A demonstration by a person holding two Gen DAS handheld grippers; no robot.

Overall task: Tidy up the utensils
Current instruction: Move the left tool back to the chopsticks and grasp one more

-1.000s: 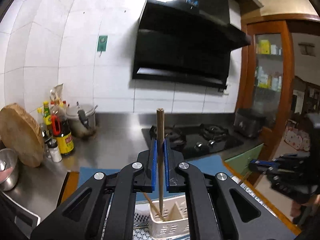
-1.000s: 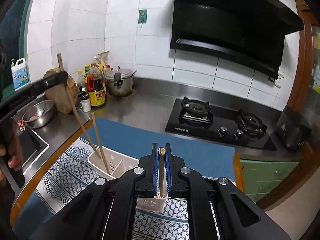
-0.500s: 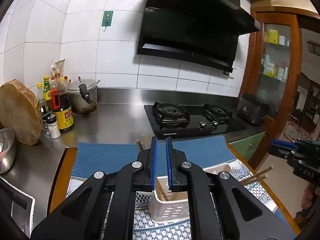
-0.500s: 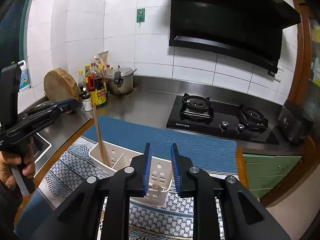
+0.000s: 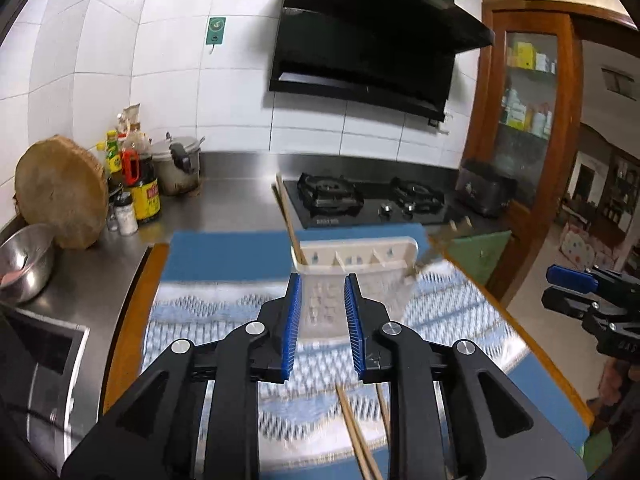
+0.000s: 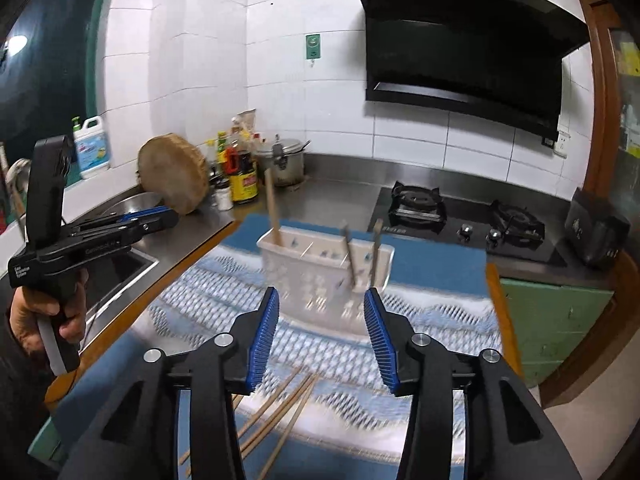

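Note:
A white slotted utensil holder (image 5: 356,276) (image 6: 324,268) stands on a blue-and-white patterned cloth (image 5: 460,312). Wooden chopsticks stand in it: one (image 5: 289,220) at its left end and two (image 6: 362,258) at its right end. Several loose chopsticks (image 6: 276,412) (image 5: 356,432) lie on the cloth in front of it. My left gripper (image 5: 321,328) is open and empty, just short of the holder. My right gripper (image 6: 322,340) is open and empty, above the loose chopsticks. Each gripper also shows at the edge of the other's view (image 6: 120,228) (image 5: 576,284).
A steel counter (image 5: 224,208) carries sauce bottles (image 5: 144,192), a pressure cooker (image 5: 178,166), a round wooden board (image 5: 60,192) and a steel bowl (image 5: 24,260). A black gas hob (image 5: 368,200) and range hood (image 5: 372,40) are behind. A sink (image 6: 116,268) lies at left.
Both grippers let go of their chopsticks, which now stand in the holder, then opened wide and pulled back and down from it.

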